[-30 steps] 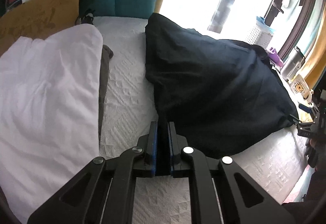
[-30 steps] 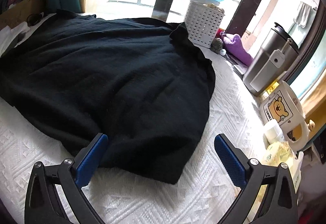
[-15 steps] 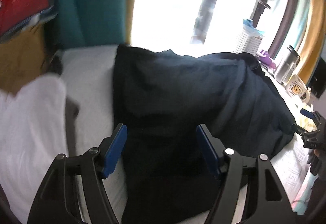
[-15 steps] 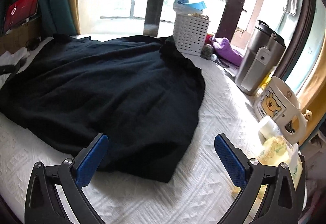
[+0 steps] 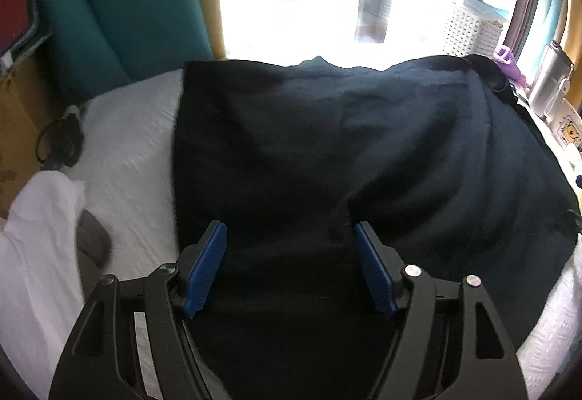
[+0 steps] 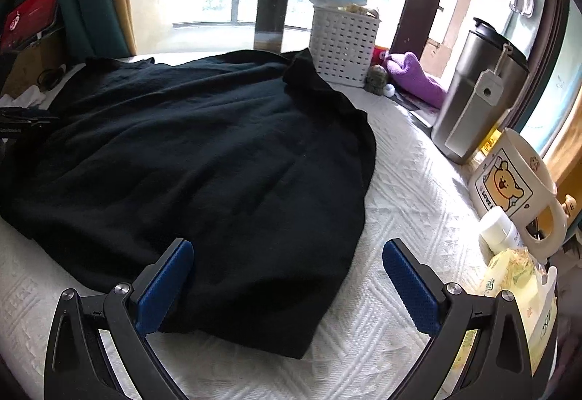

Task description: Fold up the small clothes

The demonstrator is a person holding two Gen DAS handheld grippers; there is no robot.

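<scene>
A black garment (image 5: 327, 145) lies spread on the white textured cover (image 5: 123, 145), its left edge straight and a fold ridge running through its middle. My left gripper (image 5: 289, 229) hovers over the near part of this garment with its jaws wide apart and nothing pinched between the blue pads (image 5: 203, 269). In the right wrist view the same black garment (image 6: 200, 163) fills the left and centre. My right gripper (image 6: 287, 247) stands open just above the garment's near right hem, and its pads (image 6: 411, 291) are clear of the cloth.
A white cloth (image 5: 32, 254) over a grey piece (image 5: 92, 240) lies at the left. Along the right edge stand a white basket (image 6: 342, 43), a purple cloth (image 6: 414, 76), a steel tumbler (image 6: 473, 91), a bear mug (image 6: 509, 182) and small packets (image 6: 509, 276).
My left gripper was shut at the black garment's near edge; it has opened wide and swung right, so it now sits over the garment. The right gripper stays open in about the same place.
</scene>
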